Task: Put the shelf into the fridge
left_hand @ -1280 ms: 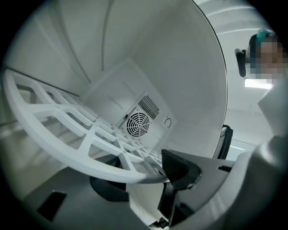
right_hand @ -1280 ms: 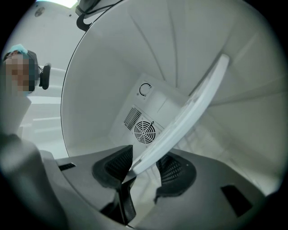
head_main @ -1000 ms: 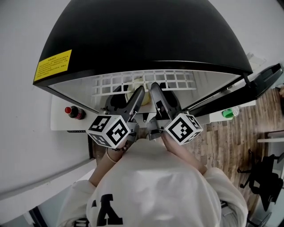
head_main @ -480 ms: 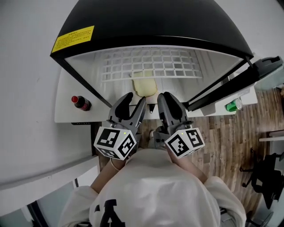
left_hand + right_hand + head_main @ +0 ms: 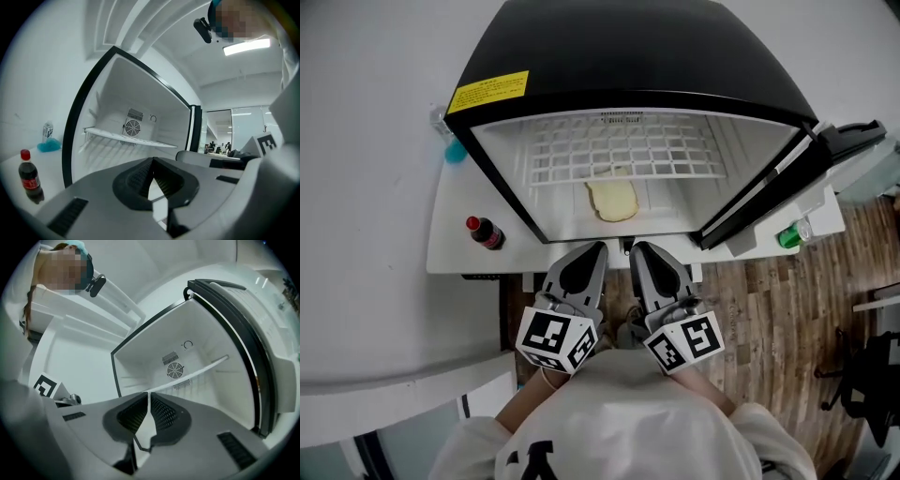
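- The shelf point(image 5: 628, 150) sits level inside the open fridge point(image 5: 619, 56), at 12 o'clock from both claws.
- The left claw point(image 5: 593, 249) and right claw point(image 5: 637, 249) have jaws pressed together, holding nothing.

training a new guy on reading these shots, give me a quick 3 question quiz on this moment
1. True or false: the shelf sits inside the open fridge.
2. Where does the cola bottle stand? A: on the white counter, left of the fridge. B: inside the fridge. C: on top of the fridge.
3. Fill in: the left gripper and the right gripper both have their jaws ___, with nothing between them.
Key: 1 true; 2 A; 3 shut.
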Tool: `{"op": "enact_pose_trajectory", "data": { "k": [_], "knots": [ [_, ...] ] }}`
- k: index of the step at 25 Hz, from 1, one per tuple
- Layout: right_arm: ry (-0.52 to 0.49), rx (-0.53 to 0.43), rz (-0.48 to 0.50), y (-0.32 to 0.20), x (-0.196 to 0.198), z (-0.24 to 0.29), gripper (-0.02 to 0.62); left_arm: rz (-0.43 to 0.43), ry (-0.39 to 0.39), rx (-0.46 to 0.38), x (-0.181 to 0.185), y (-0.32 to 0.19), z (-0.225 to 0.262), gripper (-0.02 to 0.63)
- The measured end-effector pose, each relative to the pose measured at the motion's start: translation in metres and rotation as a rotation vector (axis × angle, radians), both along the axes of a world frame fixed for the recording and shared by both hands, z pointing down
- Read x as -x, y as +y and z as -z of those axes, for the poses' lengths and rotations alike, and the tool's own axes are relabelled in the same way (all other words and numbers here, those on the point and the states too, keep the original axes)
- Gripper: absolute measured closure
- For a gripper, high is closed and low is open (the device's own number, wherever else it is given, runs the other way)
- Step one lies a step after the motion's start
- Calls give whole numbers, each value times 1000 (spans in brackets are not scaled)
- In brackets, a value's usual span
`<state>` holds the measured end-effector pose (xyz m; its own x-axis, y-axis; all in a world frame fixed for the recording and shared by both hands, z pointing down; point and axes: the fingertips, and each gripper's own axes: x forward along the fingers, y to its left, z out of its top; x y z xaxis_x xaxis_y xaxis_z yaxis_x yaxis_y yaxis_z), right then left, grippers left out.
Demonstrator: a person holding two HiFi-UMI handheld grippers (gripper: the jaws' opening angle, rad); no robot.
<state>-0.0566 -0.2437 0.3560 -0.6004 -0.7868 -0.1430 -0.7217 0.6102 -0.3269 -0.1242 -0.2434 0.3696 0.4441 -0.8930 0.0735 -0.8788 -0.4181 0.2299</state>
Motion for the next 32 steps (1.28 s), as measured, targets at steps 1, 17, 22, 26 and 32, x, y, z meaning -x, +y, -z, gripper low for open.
{"op": "enact_pose_trajectory", "data": {
  "k": [1,17,22,26,32],
  "knots": [
    [2,-7,-2,3,-1,2,554,0,-1,-8,-1,3,3,600],
    [30,-92,71,65,-43,25,554,87,2,-61,-35,70,25,600],
    [42,-108,100,109,-70,25,554,114,6,-60,-64,113,22,600],
    [53,-103,129,149,-93,21,554,151,8,-55,-86,157,17,600],
    [64,-101,176,202,-118,18,554,193,21,-31,-116,213,6,600]
  ]
}}
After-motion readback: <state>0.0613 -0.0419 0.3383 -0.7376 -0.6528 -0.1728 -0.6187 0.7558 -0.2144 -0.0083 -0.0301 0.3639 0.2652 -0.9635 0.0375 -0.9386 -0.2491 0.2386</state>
